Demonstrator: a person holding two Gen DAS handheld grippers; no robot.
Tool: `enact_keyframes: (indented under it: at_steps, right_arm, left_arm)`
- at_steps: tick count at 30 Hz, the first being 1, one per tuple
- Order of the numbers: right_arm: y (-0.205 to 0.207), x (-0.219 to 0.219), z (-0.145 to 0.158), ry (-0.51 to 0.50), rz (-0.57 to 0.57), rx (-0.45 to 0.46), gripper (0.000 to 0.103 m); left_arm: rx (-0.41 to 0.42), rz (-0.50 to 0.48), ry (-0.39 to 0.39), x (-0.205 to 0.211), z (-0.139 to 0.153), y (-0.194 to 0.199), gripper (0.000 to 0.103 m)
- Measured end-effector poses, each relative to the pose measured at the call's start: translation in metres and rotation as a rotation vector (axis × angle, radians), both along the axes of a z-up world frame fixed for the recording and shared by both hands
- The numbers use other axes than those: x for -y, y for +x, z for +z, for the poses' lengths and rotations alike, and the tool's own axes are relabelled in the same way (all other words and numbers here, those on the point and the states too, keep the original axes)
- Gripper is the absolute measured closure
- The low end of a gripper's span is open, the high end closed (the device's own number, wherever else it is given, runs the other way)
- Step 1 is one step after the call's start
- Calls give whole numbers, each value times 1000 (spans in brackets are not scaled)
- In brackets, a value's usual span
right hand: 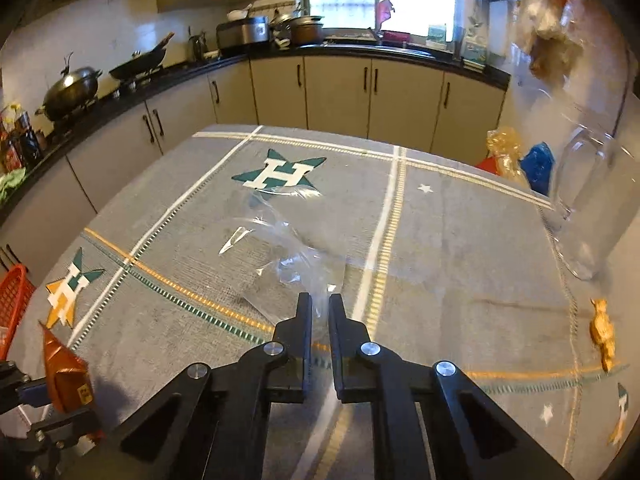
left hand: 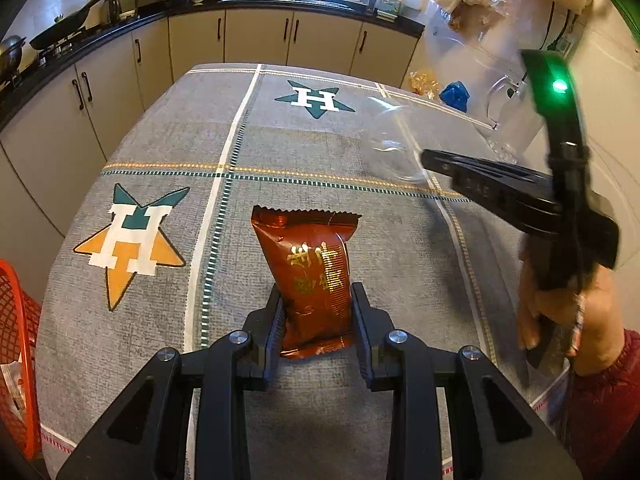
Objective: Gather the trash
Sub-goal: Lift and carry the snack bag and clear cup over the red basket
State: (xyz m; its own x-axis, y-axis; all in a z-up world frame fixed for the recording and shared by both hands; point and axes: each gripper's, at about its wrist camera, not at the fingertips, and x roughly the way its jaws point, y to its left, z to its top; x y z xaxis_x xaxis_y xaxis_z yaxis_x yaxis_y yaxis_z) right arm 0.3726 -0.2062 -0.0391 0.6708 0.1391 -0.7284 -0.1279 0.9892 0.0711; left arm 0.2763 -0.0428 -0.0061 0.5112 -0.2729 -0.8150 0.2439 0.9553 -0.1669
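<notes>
The red-brown snack wrapper (left hand: 316, 276) stands low and centre in the left wrist view, clamped at its lower end between the left tongs (left hand: 318, 316), whose jaws are only partly closed because the puffy packet fills the gap. It is carried upright above the grey tablecloth of the desk (left hand: 280, 152), probably so that it can be swung over to the orange basket (left hand: 16, 320) at the lower left edge of the frame, which already seems to hold a scrap of packaging. Gold characters are printed down the wrapper's front; they are too glossy and creased to read.

In the right wrist view, the right tongs (right hand: 320, 312) at lower centre are pinched almost fully together on the near edge of a clear plastic bag (right hand: 280, 240), which trails limp toward the middle of the frame. Gripping the thin film at its edge likely lets it hang free for carrying.

A small gold foil wrapper (right hand: 602, 336) lies at the right edge of that view, not yet collected.

The cloth bears star emblems with a large letter "H" (left hand: 316, 98); no other writing is legible.
</notes>
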Motion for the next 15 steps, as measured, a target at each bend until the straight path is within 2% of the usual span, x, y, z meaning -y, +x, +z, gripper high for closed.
enact_keyframes:
  at_steps: [7, 15]
  right_arm:
    - [-58, -2, 30, 32, 16, 40, 94]
    - [-131, -30, 58, 109, 92, 77, 94]
  left_arm:
    - [52, 7, -1, -7, 19, -20, 73]
    - [111, 32, 0, -32, 38, -58, 73]
